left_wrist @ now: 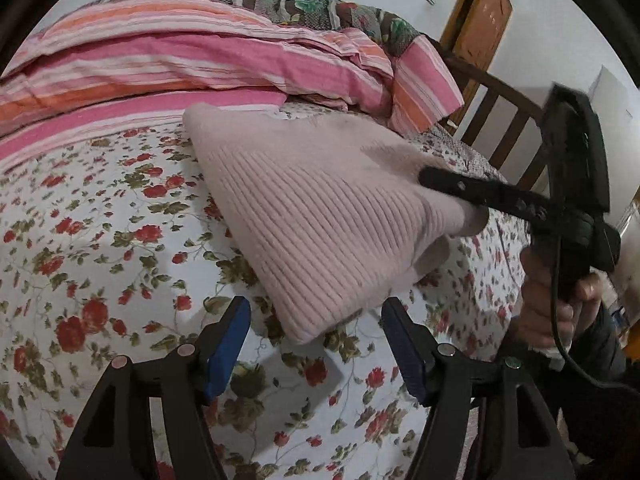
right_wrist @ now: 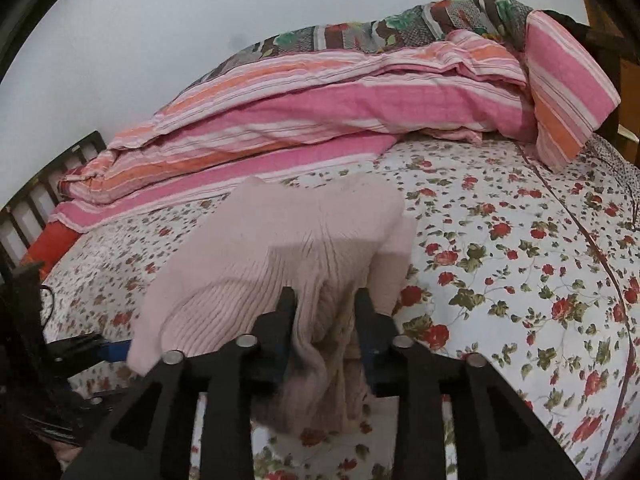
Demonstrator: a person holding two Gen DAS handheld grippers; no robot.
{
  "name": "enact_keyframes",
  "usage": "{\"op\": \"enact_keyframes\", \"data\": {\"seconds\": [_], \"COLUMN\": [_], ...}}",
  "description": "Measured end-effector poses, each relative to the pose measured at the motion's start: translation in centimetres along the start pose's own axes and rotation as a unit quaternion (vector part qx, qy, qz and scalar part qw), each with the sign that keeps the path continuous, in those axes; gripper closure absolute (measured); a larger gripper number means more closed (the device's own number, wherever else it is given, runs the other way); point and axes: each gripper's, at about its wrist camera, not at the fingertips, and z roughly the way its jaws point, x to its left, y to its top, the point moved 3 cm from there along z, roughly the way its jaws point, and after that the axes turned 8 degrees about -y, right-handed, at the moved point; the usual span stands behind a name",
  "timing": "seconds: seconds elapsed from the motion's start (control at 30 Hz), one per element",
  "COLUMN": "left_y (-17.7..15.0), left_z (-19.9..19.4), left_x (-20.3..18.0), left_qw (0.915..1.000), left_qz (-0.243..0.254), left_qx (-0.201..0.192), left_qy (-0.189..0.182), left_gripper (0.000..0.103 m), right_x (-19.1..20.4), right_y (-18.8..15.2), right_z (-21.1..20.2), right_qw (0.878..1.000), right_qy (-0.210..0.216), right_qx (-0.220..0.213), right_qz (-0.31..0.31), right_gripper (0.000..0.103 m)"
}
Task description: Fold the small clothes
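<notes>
A pale pink ribbed knit garment hangs lifted over the floral bed sheet. My right gripper is shut on a bunched part of the garment and holds it up; it shows in the left wrist view at the garment's right corner. My left gripper is open, its blue-padded fingers on either side of the garment's lower corner, not touching it. The left gripper shows at the left edge of the right wrist view.
A pink and orange striped quilt is piled along the far side of the bed, with a patterned blanket behind it. A dark wooden bed frame and a wooden door stand at the right.
</notes>
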Motion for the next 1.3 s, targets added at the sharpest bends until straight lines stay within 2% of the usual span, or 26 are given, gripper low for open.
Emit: {"op": "enact_keyframes", "data": {"seconds": [0.07,0.1,0.13,0.27,0.37,0.47,0.53,0.63,0.7,0.77,0.83,0.93,1.13,1.2,1.3], "left_y": [0.5,1.0,1.2,2.7,3.4,4.0,4.6,5.5,5.8,5.8,5.7,5.4,5.0,4.8,4.3], "left_z": [-0.6,-1.2,-1.6,-2.0,-0.7,0.3,0.5,0.0,-0.3,-0.6,-0.8,-1.6,-4.0,-5.1,-7.5], "left_x": [0.5,0.8,0.9,3.0,5.1,6.8,7.2,7.3,7.5,7.8,8.1,8.4,9.1,9.5,10.5], "left_qw": [0.9994,0.9985,0.9979,0.9919,0.9873,0.9815,0.9797,0.9802,0.9805,0.9804,0.9806,0.9807,0.9764,0.9741,0.9684], "left_qz": [-0.021,-0.032,-0.038,-0.092,-0.134,-0.167,-0.176,-0.162,-0.155,-0.153,-0.149,-0.141,-0.126,-0.123,-0.129], "left_qx": [-0.016,-0.031,-0.040,-0.078,-0.081,-0.087,-0.093,-0.113,-0.119,-0.120,-0.120,-0.119,-0.128,-0.135,-0.156], "left_qy": [-0.024,-0.033,-0.035,-0.039,-0.027,-0.036,-0.027,0.012,0.024,0.033,0.043,0.066,0.120,0.134,0.146], "left_gripper": [0.037,0.037,0.037,0.031,0.031,0.028,0.030,0.030,0.030,0.030,0.030,0.030,0.030,0.030,0.030], "right_x": [-0.5,-0.9,-1.2,-2.0,-2.0,-2.2,-2.3,-2.6,-2.6,-2.3,-1.7,-0.6,2.4,4.0,7.5], "right_y": [0.1,0.1,0.3,1.2,1.8,1.9,2.0,1.8,1.9,2.1,2.2,2.8,5.4,6.8,8.4], "right_z": [-0.3,-0.2,-0.1,1.8,4.1,6.4,7.7,9.0,9.8,10.1,10.0,8.8,4.1,2.7,1.4], "right_qw": [1.000,1.000,1.000,0.998,0.997,0.995,0.992,0.989,0.986,0.985,0.983,0.990,0.996,0.997,0.999], "right_qy": [0.000,0.001,0.004,0.022,0.025,0.023,0.036,0.054,0.069,0.079,0.100,0.080,0.064,0.067,0.049], "right_qx": [-0.002,0.000,0.003,0.029,0.050,0.074,0.086,0.101,0.112,0.117,0.119,0.094,0.022,0.008,-0.006], "right_qz": [0.009,0.017,0.024,0.047,0.056,0.069,0.079,0.094,0.100,0.096,0.092,0.062,0.053,0.047,0.017], "right_gripper": [0.058,0.050,0.045,0.038,0.037,0.028,0.024,0.022,0.021,0.025,0.047,0.062,0.067,0.068,0.068]}}
